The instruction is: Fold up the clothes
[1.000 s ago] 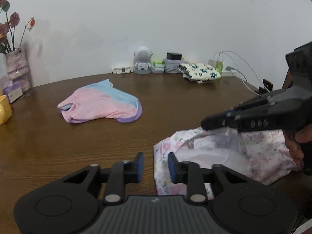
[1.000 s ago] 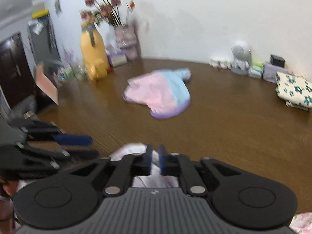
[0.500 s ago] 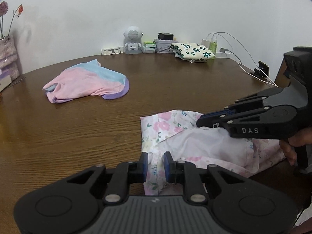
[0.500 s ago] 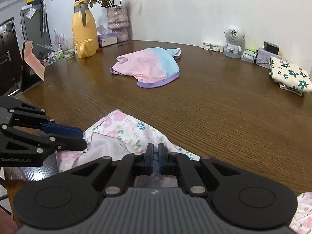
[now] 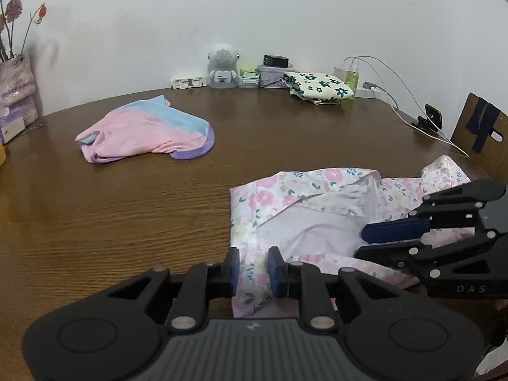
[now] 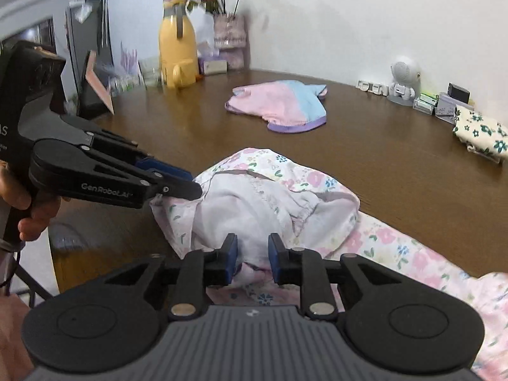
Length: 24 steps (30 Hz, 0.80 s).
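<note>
Wooden table [image 5: 127,216]: broad bare stretch left of the floral garment [image 5: 317,222] and beyond it, passable up to the pink-and-blue garment [image 5: 146,136], which lies well apart toward the far left. Back edge by the wall crowded: robot figurine [image 5: 223,70], small boxes [image 5: 270,74], folded flower-print cloth [image 5: 319,88], charger cables [image 5: 397,95] trailing right. Far left corner, in the right wrist view: yellow jug [image 6: 177,54] and flower vase [image 6: 229,44], possibly other small clutter, blurred. Chair back [image 5: 482,133] stands at the right rim.
</note>
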### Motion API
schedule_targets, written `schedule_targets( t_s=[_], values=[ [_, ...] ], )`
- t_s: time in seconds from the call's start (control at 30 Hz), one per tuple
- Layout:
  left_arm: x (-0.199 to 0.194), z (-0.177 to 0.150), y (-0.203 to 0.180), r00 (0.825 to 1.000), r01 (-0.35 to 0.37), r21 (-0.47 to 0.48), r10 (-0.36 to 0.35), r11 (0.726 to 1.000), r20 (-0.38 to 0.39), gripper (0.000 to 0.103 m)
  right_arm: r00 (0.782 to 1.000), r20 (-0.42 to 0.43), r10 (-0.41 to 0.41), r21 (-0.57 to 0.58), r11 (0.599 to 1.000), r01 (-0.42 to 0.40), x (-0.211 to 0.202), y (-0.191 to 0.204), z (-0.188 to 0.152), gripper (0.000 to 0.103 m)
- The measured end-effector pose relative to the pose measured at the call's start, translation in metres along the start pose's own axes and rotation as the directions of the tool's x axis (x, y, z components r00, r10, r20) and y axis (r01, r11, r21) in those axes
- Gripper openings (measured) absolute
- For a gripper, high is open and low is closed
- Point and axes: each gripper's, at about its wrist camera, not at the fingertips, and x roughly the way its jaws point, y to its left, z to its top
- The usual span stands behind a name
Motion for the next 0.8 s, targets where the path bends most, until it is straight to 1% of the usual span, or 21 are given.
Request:
schedule_targets(
  t_s=[0.03, 0.07, 0.1, 0.13, 0.17, 0.2, 0.23, 0.27, 0.37, 0.4, 0.43, 0.63, 0.67, 0.73, 0.8],
  values=[
    [0.000, 0.000, 0.002, 1.000, 0.005, -0.015, -0.005, 1.000, -0.004, 0.025, 1.000, -0.001, 0.005, 0.013, 1.000, -0.005, -0.001, -0.001, 0.001, 0.021],
    [0.000, 0.001, 0.005, 1.000, 0.010, -0.031, -0.010, 0.999, -0.008, 0.029, 1.000, -0.002, 0.009, 0.026, 1.000, -0.009, -0.002, -0.002, 0.001, 0.022],
    [0.000, 0.001, 0.007, 1.000, 0.015, -0.046, -0.016, 0.999, -0.012, 0.039, 1.000, 0.002, 0.012, 0.033, 0.999, -0.012, -0.004, -0.002, 0.003, 0.023],
    [0.000, 0.002, 0.009, 1.000, 0.020, -0.062, -0.021, 0.998, -0.016, 0.046, 1.000, 0.020, 0.009, 0.034, 0.999, -0.010, -0.009, -0.002, 0.005, 0.023],
    [0.000, 0.002, 0.012, 0.999, 0.025, -0.077, -0.026, 0.997, -0.020, 0.047, 0.999, 0.040, 0.006, 0.035, 0.999, -0.007, -0.015, -0.001, 0.007, 0.026],
    [0.000, 0.002, 0.014, 0.999, 0.029, -0.093, -0.032, 0.995, -0.023, 0.047, 0.998, 0.061, 0.002, 0.035, 0.999, -0.004, -0.021, -0.001, 0.010, 0.030],
    [0.000, 0.003, 0.017, 0.999, 0.034, -0.108, -0.037, 0.994, -0.027, 0.046, 0.998, 0.069, -0.009, 0.032, 0.999, 0.007, -0.024, 0.000, 0.012, 0.033],
    [0.000, 0.003, 0.019, 0.999, 0.038, -0.124, -0.043, 0.992, -0.030, 0.045, 0.998, 0.060, -0.017, 0.028, 1.000, 0.015, -0.024, 0.000, 0.013, 0.034],
    [0.000, 0.004, 0.026, 0.997, 0.052, -0.170, -0.059, 0.984, -0.040, 0.042, 0.999, 0.020, -0.032, 0.023, 0.999, 0.032, -0.020, 0.001, 0.010, 0.033],
    [0.000, 0.005, 0.028, 0.997, 0.056, -0.186, -0.065, 0.981, -0.044, 0.039, 0.999, 0.004, -0.033, 0.027, 0.999, 0.033, -0.018, 0.000, 0.007, 0.033],
    [0.001, 0.006, 0.029, 0.996, 0.062, -0.193, -0.073, 0.979, -0.048, 0.038, 0.999, -0.012, -0.034, 0.032, 0.999, 0.034, -0.015, 0.000, 0.003, 0.033],
    [0.007, 0.011, 0.035, 0.991, 0.096, -0.239, -0.115, 0.966, -0.067, 0.038, 0.998, -0.026, -0.057, 0.038, 0.998, 0.058, -0.010, -0.006, -0.007, 0.035],
    [0.008, 0.011, 0.034, 0.991, 0.096, -0.239, -0.115, 0.966, -0.067, 0.036, 0.998, -0.025, -0.056, 0.040, 0.998, 0.057, -0.010, -0.006, -0.008, 0.035],
    [0.010, 0.011, 0.034, 0.990, 0.098, -0.248, -0.120, 0.964, -0.071, 0.024, 0.998, -0.024, -0.055, 0.045, 0.997, 0.056, -0.009, -0.006, -0.009, 0.035],
    [0.012, 0.012, 0.033, 0.989, 0.102, -0.259, -0.125, 0.961, -0.076, 0.019, 0.998, -0.021, -0.055, 0.047, 0.997, 0.056, -0.009, -0.006, -0.010, 0.036]
  ],
)
